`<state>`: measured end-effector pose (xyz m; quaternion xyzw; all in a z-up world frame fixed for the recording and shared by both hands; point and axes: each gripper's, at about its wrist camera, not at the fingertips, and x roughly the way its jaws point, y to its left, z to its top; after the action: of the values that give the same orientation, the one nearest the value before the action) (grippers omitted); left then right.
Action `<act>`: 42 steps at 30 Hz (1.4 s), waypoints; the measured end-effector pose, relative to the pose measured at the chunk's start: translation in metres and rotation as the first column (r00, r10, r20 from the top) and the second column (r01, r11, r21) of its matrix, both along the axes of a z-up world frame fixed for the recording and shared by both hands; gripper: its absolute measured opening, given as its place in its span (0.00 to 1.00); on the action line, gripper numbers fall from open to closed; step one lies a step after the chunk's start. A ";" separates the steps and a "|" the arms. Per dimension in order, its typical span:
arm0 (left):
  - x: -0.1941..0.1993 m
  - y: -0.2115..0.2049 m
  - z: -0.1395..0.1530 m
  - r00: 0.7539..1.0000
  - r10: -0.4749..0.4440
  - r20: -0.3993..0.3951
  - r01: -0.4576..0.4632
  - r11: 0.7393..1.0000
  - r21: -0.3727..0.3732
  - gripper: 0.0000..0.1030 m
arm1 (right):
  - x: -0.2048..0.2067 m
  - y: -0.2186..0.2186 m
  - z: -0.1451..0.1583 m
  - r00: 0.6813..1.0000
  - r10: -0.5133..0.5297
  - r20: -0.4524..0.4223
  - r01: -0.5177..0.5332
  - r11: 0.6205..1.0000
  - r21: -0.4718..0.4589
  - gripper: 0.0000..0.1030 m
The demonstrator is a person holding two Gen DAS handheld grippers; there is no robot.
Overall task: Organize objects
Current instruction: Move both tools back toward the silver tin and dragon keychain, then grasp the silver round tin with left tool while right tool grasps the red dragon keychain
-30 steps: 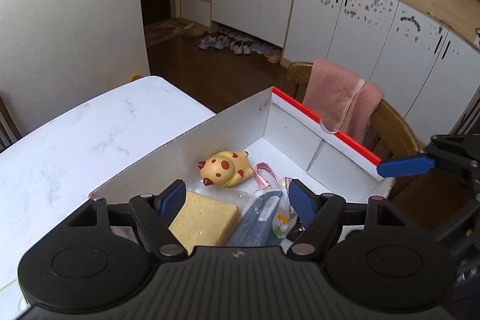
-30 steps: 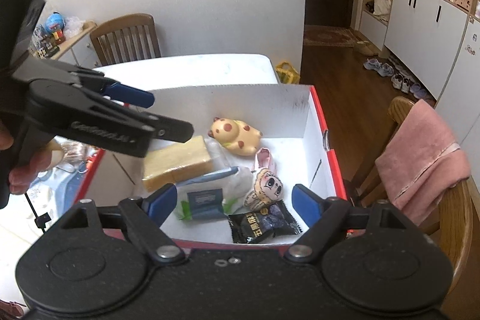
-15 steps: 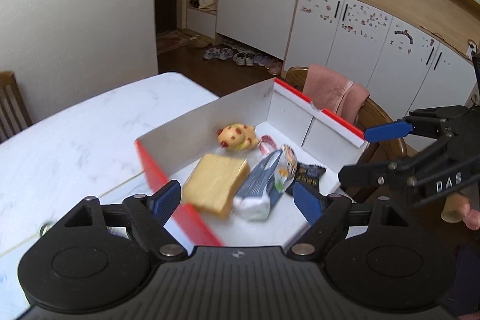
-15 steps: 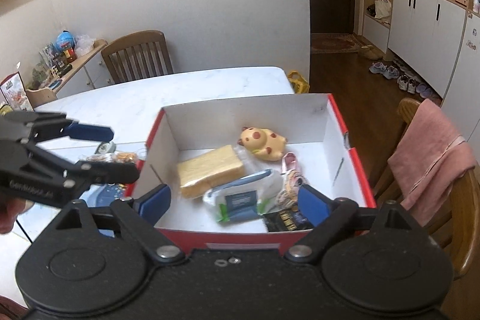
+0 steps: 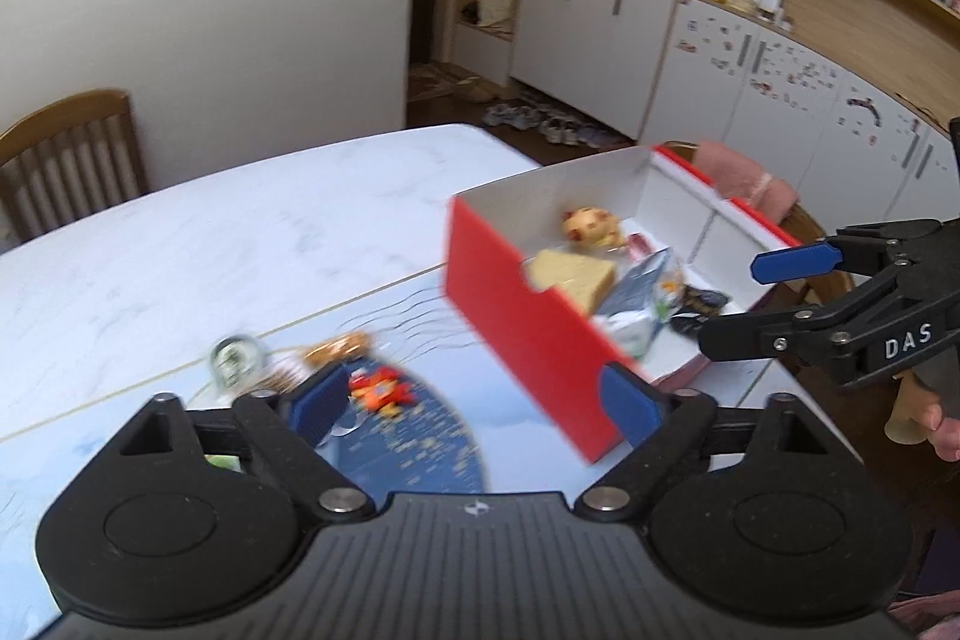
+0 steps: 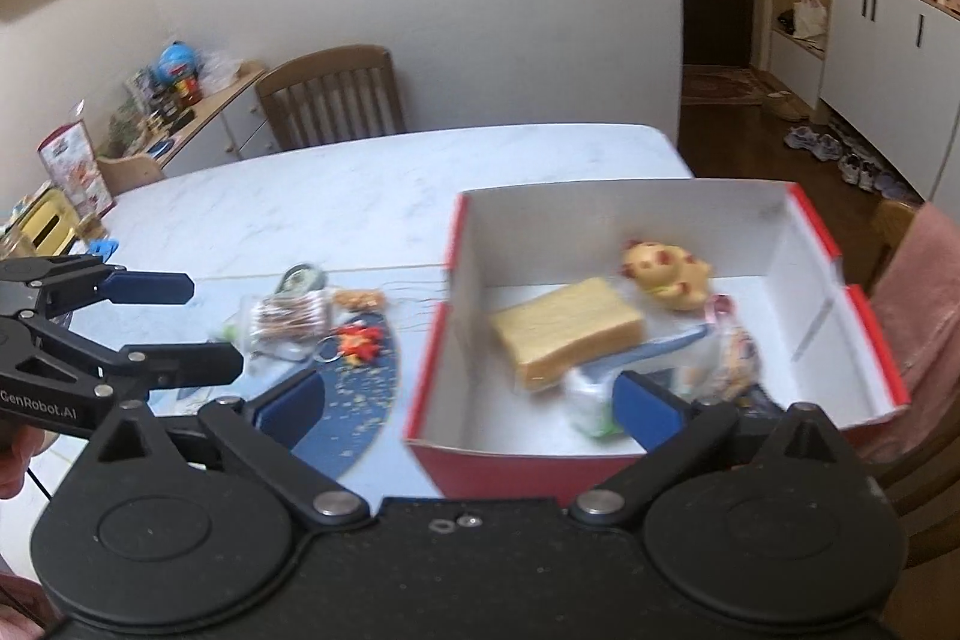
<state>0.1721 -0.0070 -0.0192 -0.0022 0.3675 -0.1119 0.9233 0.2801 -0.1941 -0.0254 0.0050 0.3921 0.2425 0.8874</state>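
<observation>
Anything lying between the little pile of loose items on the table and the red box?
Right wrist view: between the loose items and the red box no object lies, only the dark blue oval mat, speckled with crumb-like flecks, and the table.

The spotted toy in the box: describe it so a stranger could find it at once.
On the marble table stands a red box with a white inside. Near its far wall, beyond the yellow sponge, lies the spotted toy. It is the only rounded figure there: pale yellow with dark red spots.

Black linkage-arm left gripper [image 5: 477,403] and right gripper [image 6: 468,406] — blue fingertip pads, silver pivot screws, ribbed housings, white lettering.
</observation>
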 end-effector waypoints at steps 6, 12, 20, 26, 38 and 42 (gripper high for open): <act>-0.012 0.039 -0.011 0.997 0.070 -0.014 -0.070 0.997 0.020 0.98 | -0.002 0.045 -0.004 0.999 0.026 -0.018 -0.026 1.000 -0.007 0.99; -0.019 0.079 -0.030 0.993 0.112 -0.042 -0.111 0.994 0.022 0.98 | 0.006 0.088 -0.009 0.999 0.041 -0.034 -0.042 0.999 -0.034 0.99; -0.024 0.120 -0.061 0.986 0.163 -0.044 -0.161 0.986 0.042 0.98 | 0.024 0.134 -0.030 0.998 0.031 -0.059 -0.036 0.995 -0.091 0.99; -0.020 0.142 -0.081 0.976 0.214 -0.048 -0.213 0.976 0.037 0.98 | 0.041 0.160 -0.047 0.997 0.010 -0.082 -0.020 0.992 -0.123 0.99; -0.002 0.137 -0.119 0.976 0.214 -0.031 -0.211 0.973 0.093 0.98 | 0.081 0.175 -0.094 0.988 -0.049 -0.144 0.021 0.982 -0.189 0.91; 0.005 0.131 -0.128 0.977 0.210 -0.025 -0.206 0.972 0.115 0.98 | 0.086 0.177 -0.105 0.987 -0.045 -0.153 0.012 0.977 -0.212 0.88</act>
<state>0.1767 0.1241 -0.1473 0.0088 0.3877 0.0061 0.9217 0.3657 -0.0167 -0.1303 -0.0641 0.4840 0.1857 0.8528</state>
